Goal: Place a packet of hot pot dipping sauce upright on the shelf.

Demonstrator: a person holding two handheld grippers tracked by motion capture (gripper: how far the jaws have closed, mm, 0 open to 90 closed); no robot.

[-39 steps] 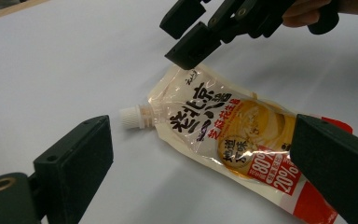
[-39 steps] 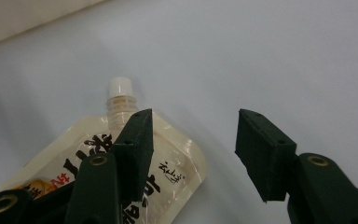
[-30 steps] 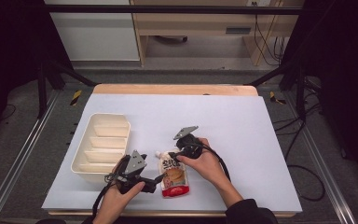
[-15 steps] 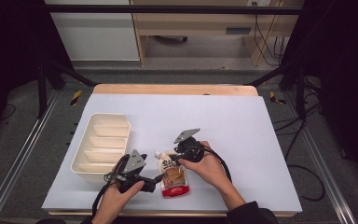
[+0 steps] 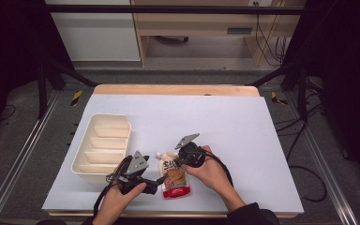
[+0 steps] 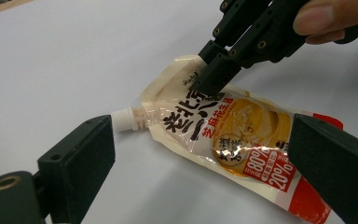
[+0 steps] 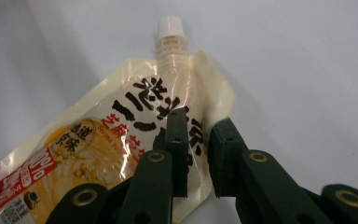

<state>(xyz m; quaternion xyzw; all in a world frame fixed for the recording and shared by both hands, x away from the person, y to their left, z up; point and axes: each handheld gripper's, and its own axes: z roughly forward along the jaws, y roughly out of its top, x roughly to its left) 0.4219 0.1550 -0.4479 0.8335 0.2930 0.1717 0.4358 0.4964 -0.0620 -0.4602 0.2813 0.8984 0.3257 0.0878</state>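
A cream spouted pouch (image 5: 174, 176) with black characters and a red bottom lies flat on the white table near the front edge. Its white cap (image 7: 170, 25) points away from the right gripper. My right gripper (image 5: 177, 162) pinches the pouch's (image 7: 121, 135) top corner beside the spout, jaws nearly together with the pouch's edge between them. Seen from the left gripper view, those black jaw tips (image 6: 209, 77) press on the pouch (image 6: 223, 135). My left gripper (image 5: 158, 180) is open at the pouch's left, its jaws wide apart with the pouch lying beyond them (image 6: 200, 163).
A cream tray (image 5: 85, 140) with several divided compartments stands at the front left of the table, close behind the left hand. The white table top (image 5: 225, 122) stretches back and right to a wooden far edge (image 5: 178, 89).
The right gripper has slid slightly nearer the person, down onto the pouch's top corner, and closed on it. The left gripper and the pouch have barely moved.
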